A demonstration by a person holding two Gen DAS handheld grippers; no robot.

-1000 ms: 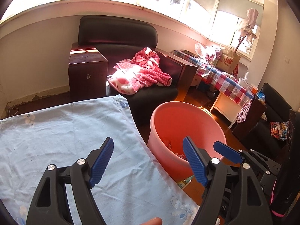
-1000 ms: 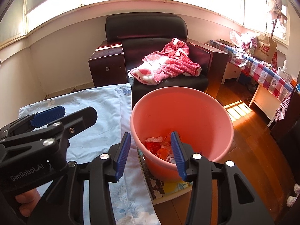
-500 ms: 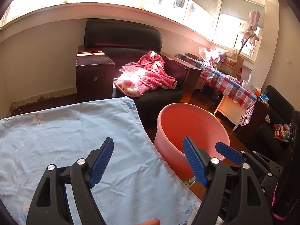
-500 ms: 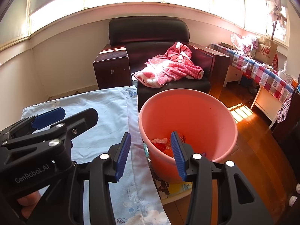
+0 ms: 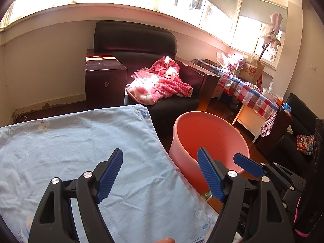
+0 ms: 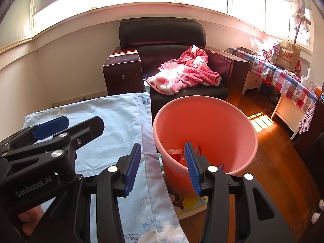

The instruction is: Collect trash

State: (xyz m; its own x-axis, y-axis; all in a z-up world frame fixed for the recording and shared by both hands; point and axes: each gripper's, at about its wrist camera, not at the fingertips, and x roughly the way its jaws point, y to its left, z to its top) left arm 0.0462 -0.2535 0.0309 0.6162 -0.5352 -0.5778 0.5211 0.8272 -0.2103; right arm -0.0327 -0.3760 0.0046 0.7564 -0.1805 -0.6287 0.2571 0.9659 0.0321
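A pink plastic bucket (image 6: 228,121) stands on the floor just right of a table under a light blue cloth (image 6: 113,117). Crumpled red and white trash (image 6: 178,154) lies in its bottom. My right gripper (image 6: 162,166) is open and empty, held above the bucket's near left rim. My left gripper (image 5: 160,172) is open and empty over the cloth's (image 5: 81,141) right edge, with the bucket (image 5: 210,133) to its right. Each gripper shows in the other's view: the left (image 6: 50,129), the right (image 5: 249,165).
A dark armchair (image 6: 162,38) with a pink dotted blanket (image 6: 184,70) stands behind the table and bucket. A checked-cloth side table (image 6: 283,77) with bags lines the right wall. A flat picture book (image 6: 190,201) lies under the bucket on the wooden floor.
Both grippers have drawn back and up from the bucket, which now sits lower and farther in both views. Both stay open and empty.
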